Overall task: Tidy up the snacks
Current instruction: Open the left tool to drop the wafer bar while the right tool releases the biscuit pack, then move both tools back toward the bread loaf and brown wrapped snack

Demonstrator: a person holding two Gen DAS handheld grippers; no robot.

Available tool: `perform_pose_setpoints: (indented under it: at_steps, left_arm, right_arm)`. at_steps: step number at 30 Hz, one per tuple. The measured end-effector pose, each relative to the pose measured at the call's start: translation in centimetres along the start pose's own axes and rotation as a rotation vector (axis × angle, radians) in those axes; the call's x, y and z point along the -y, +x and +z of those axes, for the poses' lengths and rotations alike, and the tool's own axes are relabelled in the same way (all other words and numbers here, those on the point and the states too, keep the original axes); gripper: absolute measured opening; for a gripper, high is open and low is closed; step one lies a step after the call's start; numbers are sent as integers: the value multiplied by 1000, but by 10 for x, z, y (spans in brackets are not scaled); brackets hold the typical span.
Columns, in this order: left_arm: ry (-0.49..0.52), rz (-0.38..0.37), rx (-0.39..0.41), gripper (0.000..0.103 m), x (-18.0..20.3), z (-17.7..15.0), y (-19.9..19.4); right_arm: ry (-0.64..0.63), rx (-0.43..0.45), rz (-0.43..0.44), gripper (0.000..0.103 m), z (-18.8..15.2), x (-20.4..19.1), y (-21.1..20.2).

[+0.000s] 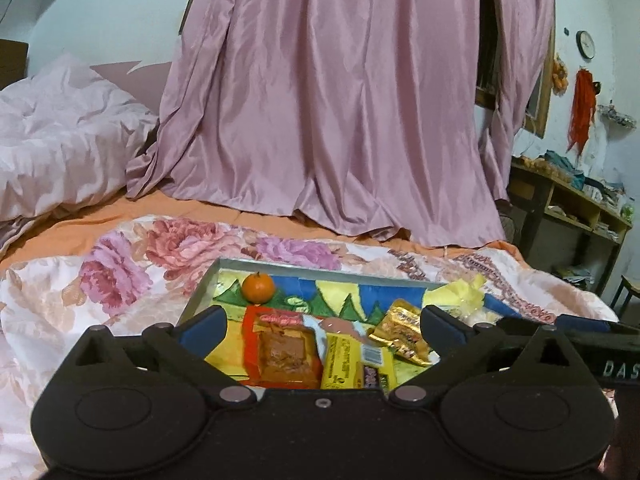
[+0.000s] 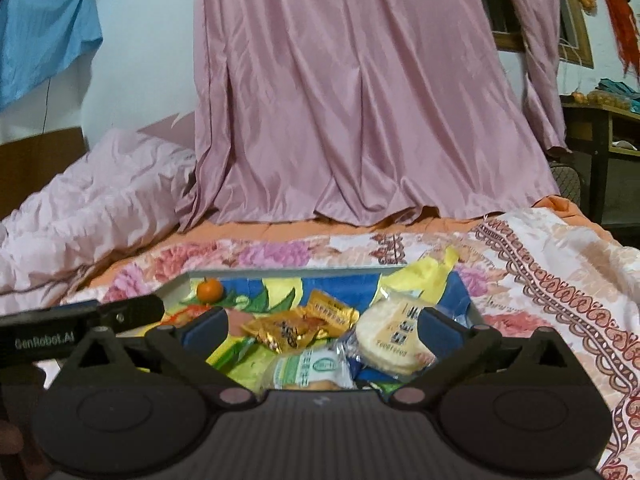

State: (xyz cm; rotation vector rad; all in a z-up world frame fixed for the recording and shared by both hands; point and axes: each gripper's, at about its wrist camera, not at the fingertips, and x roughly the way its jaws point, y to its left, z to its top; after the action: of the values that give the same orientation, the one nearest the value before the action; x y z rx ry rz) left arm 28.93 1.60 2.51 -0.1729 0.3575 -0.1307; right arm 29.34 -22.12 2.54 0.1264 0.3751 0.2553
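A metal tray (image 1: 304, 267) with a bright painted bottom lies on the flowered bedspread and holds the snacks. In the left wrist view an orange (image 1: 258, 287) sits at its far left; a red packet of brown cake (image 1: 282, 350), a yellow bar (image 1: 347, 364) and a gold packet (image 1: 402, 336) lie nearer. My left gripper (image 1: 322, 322) hovers open above them, holding nothing. In the right wrist view my right gripper (image 2: 323, 322) is open over the tray (image 2: 280, 273), above gold packets (image 2: 298, 326), a round rice cracker pack (image 2: 394, 336) and a green-and-white wrapped cake (image 2: 310, 370). The orange (image 2: 209, 290) lies far left.
A pink curtain (image 1: 332, 100) hangs down onto the bed behind the tray. A crumpled pale quilt (image 1: 60, 136) is piled at the left. A wooden shelf unit (image 1: 572, 208) with clutter stands at the right. A yellow plastic bag (image 2: 430, 276) sits at the tray's far right corner.
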Motion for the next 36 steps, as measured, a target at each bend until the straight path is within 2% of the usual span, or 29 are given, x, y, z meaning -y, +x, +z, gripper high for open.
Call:
perform_pose_setpoints:
  at_steps: [9,15,25,29,32,36]
  left_arm:
    - [18,-21,23,102,9,5,-40]
    - [96,-32,14,102,18,-11,-86]
    - [109,-57,-80,102,27,-60,-168]
    - [175,-25,-129,102,31,-85,-189]
    - [238,-27,-119,102,38,-90,-200]
    - [248,-39,-113,102,42,-97,-213]
  right_arm:
    - [25,79,-1,103,9,2,-41]
    - [-18,131,-7,103,-1,-4,-88]
    - [-76,76,41,103,-35,-23,-152]
    - [-41,38,55,103,-42,-20,-170]
    - [7,25,79,103,-50,-16,-190]
    - [46,13,90,103,-57,-8,-205]
